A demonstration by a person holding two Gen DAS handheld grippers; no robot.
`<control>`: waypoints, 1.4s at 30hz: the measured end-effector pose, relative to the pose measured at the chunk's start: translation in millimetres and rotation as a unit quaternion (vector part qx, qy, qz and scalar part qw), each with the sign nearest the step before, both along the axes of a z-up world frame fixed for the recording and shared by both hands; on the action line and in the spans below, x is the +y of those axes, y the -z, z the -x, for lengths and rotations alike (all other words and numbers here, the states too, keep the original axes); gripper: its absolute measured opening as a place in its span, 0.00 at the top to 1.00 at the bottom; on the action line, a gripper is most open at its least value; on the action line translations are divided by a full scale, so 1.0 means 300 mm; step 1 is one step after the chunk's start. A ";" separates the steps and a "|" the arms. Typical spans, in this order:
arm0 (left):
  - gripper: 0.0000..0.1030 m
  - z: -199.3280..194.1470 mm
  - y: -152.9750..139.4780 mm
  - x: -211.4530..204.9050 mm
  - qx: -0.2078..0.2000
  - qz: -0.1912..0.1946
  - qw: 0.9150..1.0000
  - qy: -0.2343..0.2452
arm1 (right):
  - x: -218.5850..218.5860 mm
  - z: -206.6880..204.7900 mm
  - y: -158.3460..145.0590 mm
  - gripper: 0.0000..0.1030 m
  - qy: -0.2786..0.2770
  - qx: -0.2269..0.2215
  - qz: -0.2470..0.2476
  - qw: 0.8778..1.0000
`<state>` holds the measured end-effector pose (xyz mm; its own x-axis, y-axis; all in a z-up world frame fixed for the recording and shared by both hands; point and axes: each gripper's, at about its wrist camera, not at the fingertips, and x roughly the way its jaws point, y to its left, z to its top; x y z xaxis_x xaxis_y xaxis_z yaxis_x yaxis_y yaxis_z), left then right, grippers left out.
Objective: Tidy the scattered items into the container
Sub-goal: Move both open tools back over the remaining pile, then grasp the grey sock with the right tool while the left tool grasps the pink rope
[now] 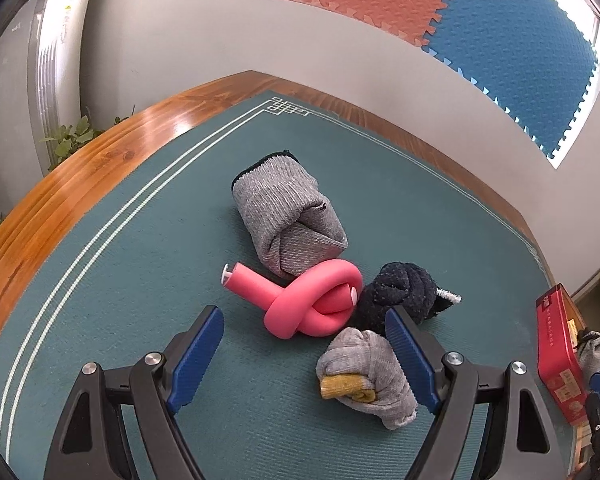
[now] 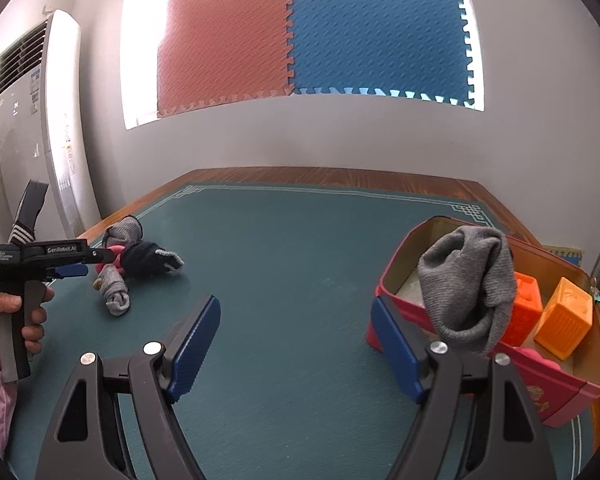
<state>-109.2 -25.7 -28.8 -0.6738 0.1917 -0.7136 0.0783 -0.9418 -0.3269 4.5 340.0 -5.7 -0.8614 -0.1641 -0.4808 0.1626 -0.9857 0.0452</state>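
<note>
1. Left gripper [image 1: 306, 354] jaws apart, empty, over the sock pile [image 1: 288, 224] mid-frame; pink knotted tube [image 1: 312, 300] between.
2. Right gripper [image 2: 296, 344] jaws apart, empty.
3. Red tin [image 2: 540, 376] lower right, grey sock [image 2: 468, 284] draped over its rim.
4. Bare green mat [image 2: 300, 240] centre frame.
</note>
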 end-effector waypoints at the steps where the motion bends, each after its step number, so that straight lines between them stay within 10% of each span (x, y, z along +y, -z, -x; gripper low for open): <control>1: 0.18 0.001 0.002 -0.001 0.000 -0.001 1.000 0.000 | -0.003 0.002 0.004 0.21 -0.004 -0.003 -0.001 1.000; 18: 0.18 0.032 0.016 -0.015 0.008 -0.011 1.000 0.014 | -0.105 0.060 0.055 0.21 -0.076 -0.073 0.033 0.994; 31: 0.18 0.033 0.027 -0.026 0.014 -0.036 0.999 0.027 | -0.486 0.245 0.094 0.21 -0.193 -0.140 0.012 0.971; 42: 0.42 0.045 0.052 -0.041 0.007 -0.060 0.998 0.019 | -0.676 0.337 0.143 0.21 -0.238 -0.166 0.001 0.957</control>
